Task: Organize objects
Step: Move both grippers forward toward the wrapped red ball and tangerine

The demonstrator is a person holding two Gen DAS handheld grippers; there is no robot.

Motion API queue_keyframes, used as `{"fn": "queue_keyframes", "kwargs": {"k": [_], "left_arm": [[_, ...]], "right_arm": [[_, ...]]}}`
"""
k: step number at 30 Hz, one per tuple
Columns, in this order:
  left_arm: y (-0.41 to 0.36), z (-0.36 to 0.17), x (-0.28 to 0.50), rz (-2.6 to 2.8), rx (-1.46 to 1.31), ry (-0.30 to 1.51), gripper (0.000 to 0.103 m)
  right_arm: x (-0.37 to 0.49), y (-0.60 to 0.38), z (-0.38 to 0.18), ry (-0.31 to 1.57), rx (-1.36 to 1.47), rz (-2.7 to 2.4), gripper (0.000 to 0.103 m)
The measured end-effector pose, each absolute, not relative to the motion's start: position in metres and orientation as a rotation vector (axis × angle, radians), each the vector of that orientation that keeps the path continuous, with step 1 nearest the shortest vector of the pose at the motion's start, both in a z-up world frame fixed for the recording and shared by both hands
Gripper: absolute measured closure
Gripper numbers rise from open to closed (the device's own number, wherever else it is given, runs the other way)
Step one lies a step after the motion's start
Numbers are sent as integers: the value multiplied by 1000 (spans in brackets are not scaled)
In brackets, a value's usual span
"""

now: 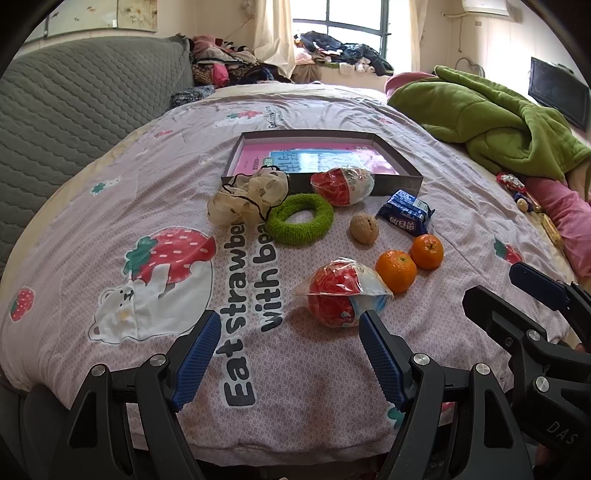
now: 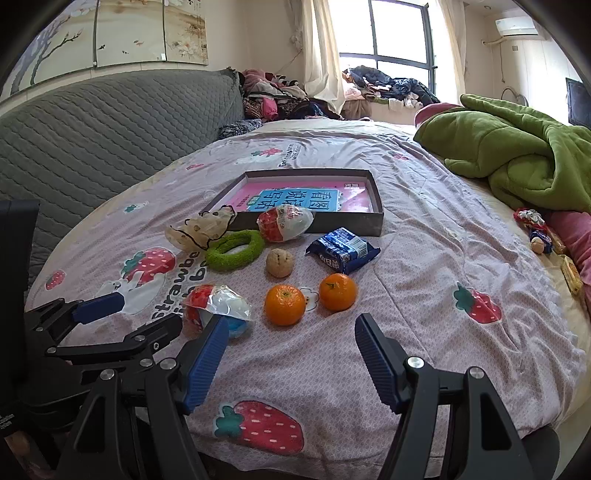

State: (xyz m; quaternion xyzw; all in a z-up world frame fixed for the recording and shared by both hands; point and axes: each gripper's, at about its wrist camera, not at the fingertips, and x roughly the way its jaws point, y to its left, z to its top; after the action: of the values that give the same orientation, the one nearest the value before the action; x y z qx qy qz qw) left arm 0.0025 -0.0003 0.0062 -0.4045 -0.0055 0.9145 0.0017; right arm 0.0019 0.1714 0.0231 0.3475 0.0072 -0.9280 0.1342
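Two oranges (image 2: pixel 285 303), wall painting (image 2: pixel 110 33) (right view only)

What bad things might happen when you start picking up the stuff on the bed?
The two oranges are round and lie on a soft bedspread, so a nudge might roll them away. The wrapped egg toy has loose crinkly plastic; the left gripper might pinch only wrapper and drop it.

daylight from the window (image 2: pixel 391 40) at the back lights both views evenly; its panes are blown out white. soft shadows fall toward the camera under the oranges (image 2: pixel 285 304). fisheye bends the bed (image 1: pixel 369 369) edges, and the corners go black. focus is sharp.
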Motion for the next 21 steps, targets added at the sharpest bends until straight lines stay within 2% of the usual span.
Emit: {"fn": "queue_keyframes", "kwargs": {"k": [21], "left_arm": [[0,12,7,2896,-1252,-4,25]], "right_arm": [[5,172,25,35,987,-2692,33]]}}
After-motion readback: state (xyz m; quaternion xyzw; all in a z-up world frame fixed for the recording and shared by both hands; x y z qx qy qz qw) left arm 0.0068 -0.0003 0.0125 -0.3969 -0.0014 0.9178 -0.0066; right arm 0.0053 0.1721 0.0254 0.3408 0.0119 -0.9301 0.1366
